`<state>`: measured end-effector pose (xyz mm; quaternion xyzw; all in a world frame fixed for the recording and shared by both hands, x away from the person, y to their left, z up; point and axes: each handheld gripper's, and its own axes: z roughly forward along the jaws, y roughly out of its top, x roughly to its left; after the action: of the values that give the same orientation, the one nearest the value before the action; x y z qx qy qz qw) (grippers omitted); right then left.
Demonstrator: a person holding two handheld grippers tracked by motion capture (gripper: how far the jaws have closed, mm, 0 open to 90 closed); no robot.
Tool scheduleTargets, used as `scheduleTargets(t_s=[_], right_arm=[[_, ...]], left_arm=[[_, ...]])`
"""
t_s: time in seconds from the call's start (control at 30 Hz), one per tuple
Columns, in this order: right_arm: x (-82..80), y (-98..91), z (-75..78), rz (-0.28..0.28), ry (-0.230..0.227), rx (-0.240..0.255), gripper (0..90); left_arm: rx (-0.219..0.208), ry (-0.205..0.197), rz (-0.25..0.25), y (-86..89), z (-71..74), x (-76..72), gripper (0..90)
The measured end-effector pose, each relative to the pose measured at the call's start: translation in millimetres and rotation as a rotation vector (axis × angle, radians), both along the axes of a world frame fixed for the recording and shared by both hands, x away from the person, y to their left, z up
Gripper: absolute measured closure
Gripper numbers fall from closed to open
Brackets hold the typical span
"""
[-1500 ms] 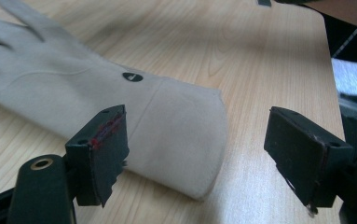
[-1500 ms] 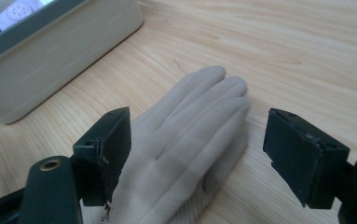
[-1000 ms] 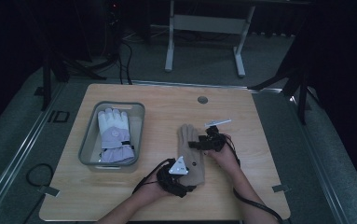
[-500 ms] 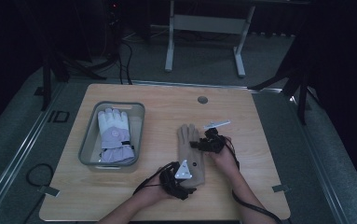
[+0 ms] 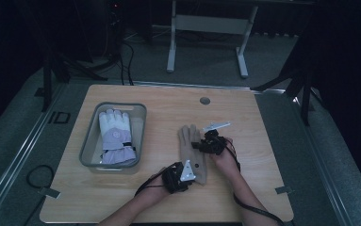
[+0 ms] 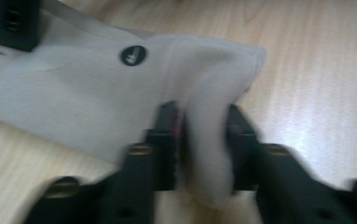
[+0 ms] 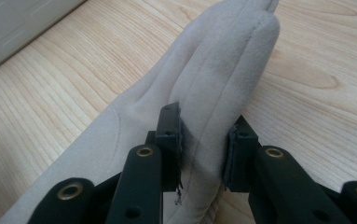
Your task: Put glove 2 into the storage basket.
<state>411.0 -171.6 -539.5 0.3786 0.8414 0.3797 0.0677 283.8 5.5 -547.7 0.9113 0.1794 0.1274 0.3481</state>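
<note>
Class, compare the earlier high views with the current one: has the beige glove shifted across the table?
No. The beige glove lies the same way right of the grey bin, below the table's round hole.

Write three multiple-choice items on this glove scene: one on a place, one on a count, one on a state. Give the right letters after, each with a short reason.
1. Where does the white and lilac glove lie?
A. in the grey bin
B. on the bare table
C. on the floor

2. How many gloves are on or above the table in all?
A. one
B. two
C. four

3. How does the left gripper stand to the beige glove?
A. wide open above it
B. shut on a fold at its cuff end
C. lying apart from it

Key: 1 A, the high view shows it inside the bin's walls. 2 B, one in the bin and the beige one on the wood. 3 B, the left gripper view shows both pads pressing a bunched fold of the fabric.
</note>
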Motion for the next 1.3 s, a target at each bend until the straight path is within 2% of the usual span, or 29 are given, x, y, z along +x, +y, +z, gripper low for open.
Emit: scheduleTargets(t_s=[0.07,0.2,0.23,0.3,0.53,0.67,0.73,1.0,1.2,1.3], right_arm=[[0.2,-0.2,1.4,-0.002,-0.001,0.004,72.6],[0.6,0.6,8.5,-0.007,-0.012,0.017,72.9],[0.6,1.1,11.0,-0.008,-0.014,0.026,72.9],[0.9,2.3,16.2,-0.008,-0.021,0.031,72.9],[2.2,6.7,31.7,-0.004,-0.025,0.063,72.9],[2.9,9.9,41.1,0.001,-0.045,0.073,72.9],[3.8,13.2,46.7,0.007,-0.046,0.077,72.9],[1.7,31.0,67.4,0.055,-0.112,0.063,72.9],[2.0,44.2,80.4,0.071,-0.134,0.088,72.9],[3.0,52.8,87.0,0.083,-0.142,0.094,72.9]], left_arm=[[0.001,-0.008,0.011,0.0,1.0,-0.8,79.6],[0.002,0.000,0.022,1.9,7.6,0.0,81.1],[-0.015,0.009,0.027,2.7,9.2,0.6,81.1],[-0.014,0.013,0.026,4.7,13.4,1.8,81.4],[0.002,-0.020,0.026,11.5,31.7,-0.2,81.5],[0.013,-0.035,0.028,16.9,43.5,-0.5,81.5],[0.030,-0.049,0.031,18.6,47.8,-1.1,81.5],[0.038,-0.063,0.035,30.4,62.4,-3.0,81.5],[0.055,-0.085,0.050,42.5,75.1,-4.8,81.5],[0.050,-0.092,0.066,49.9,80.8,-5.7,81.5]])
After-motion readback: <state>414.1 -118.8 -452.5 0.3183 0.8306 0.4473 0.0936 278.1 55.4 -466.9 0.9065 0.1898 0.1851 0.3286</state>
